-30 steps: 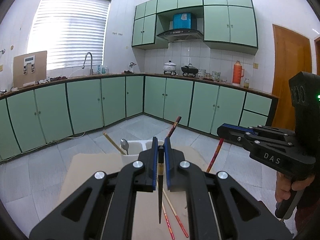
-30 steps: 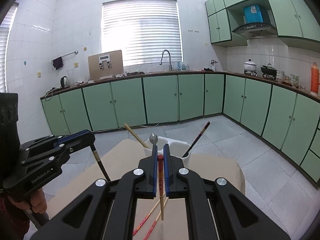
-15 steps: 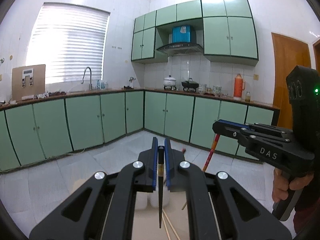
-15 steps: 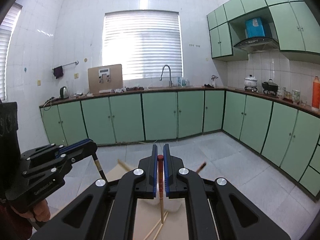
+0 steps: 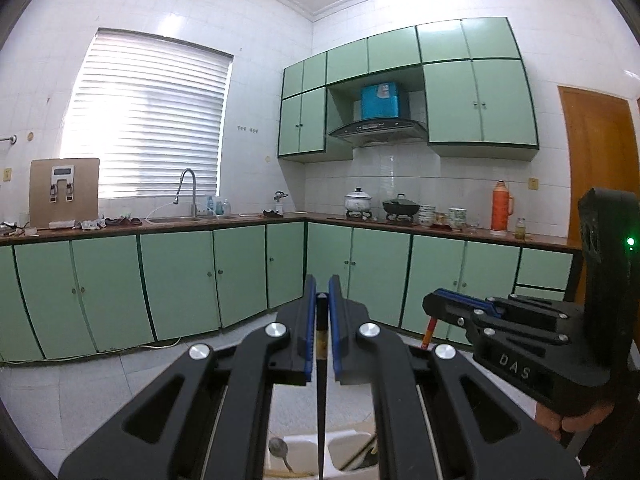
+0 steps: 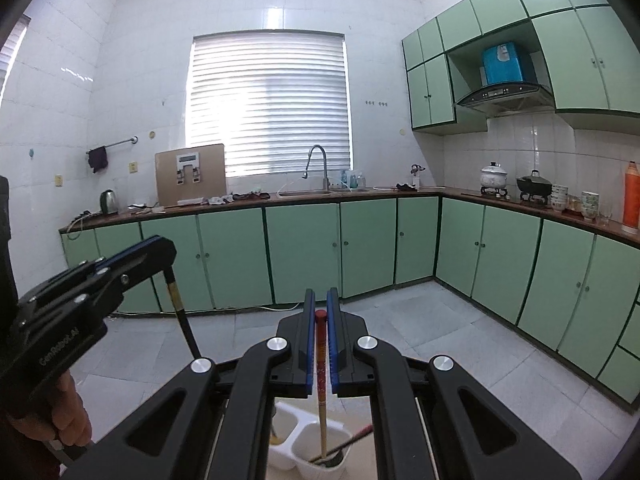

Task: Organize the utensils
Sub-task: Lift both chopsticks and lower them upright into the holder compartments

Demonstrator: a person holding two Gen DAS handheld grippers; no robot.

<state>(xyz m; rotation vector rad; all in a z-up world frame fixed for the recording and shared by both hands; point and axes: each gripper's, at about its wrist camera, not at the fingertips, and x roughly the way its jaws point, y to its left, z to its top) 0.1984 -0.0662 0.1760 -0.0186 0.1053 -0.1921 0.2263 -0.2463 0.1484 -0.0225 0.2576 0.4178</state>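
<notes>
My left gripper is shut on a black chopstick that hangs straight down over a white divided utensil holder; a spoon stands in the holder. My right gripper is shut on a red-topped chopstick whose lower end reaches into the right compartment of the holder. Each gripper shows in the other's view: the right gripper at the right, the left gripper at the left with the black chopstick.
Green base cabinets and a worktop with a sink run along the far walls. A grey tiled floor lies beyond the holder. A dark chopstick leans in the right compartment.
Both grippers have risen and tilted up, so the table has dropped out of view. The holder now sits right beneath both chopsticks, and the red-topped one reaches into it.
</notes>
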